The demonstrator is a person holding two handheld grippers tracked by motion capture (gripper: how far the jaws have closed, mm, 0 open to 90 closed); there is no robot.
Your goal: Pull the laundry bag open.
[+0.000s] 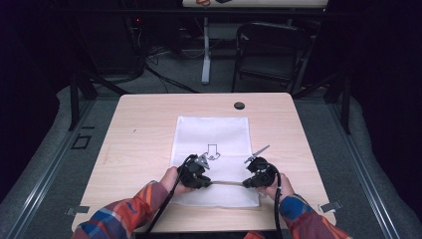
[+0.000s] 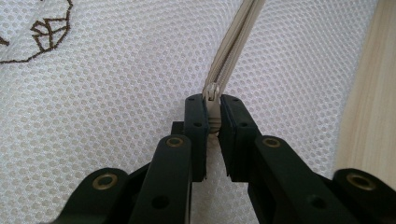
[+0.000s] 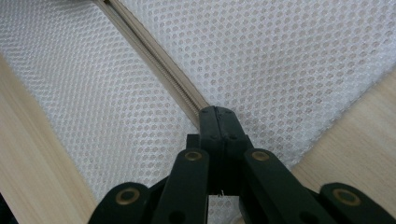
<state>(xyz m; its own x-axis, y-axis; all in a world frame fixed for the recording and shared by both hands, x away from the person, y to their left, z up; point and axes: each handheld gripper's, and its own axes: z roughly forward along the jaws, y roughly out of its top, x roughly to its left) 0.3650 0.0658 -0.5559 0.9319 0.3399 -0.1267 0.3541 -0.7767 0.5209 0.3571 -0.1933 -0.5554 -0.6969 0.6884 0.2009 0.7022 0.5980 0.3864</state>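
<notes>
High view: white mesh bag [image 1: 213,149] with a small dark drawing, lying flat in the middle of the light wooden counter [image 1: 139,134], its bottom end close to the near edge. Beige zipper [image 1: 226,183] running across the bag near that near edge. Left gripper [image 1: 195,174] at the zipper's left end, right gripper [image 1: 259,175] at its right end, each held in a hand with a plaid orange and blue sleeve. Small black round cap [image 1: 239,105] near the far edge of the counter.

Left gripper view: black jaws nearly closed, pinching the beige zipper pull [image 2: 214,105] between them. Zipper going up and away over the white mesh.

Right gripper view: black jaws pressed tight together, clamped on the end of the zipper [image 3: 154,56] and the mesh there. Wooden counter on both sides of the bag.
</notes>
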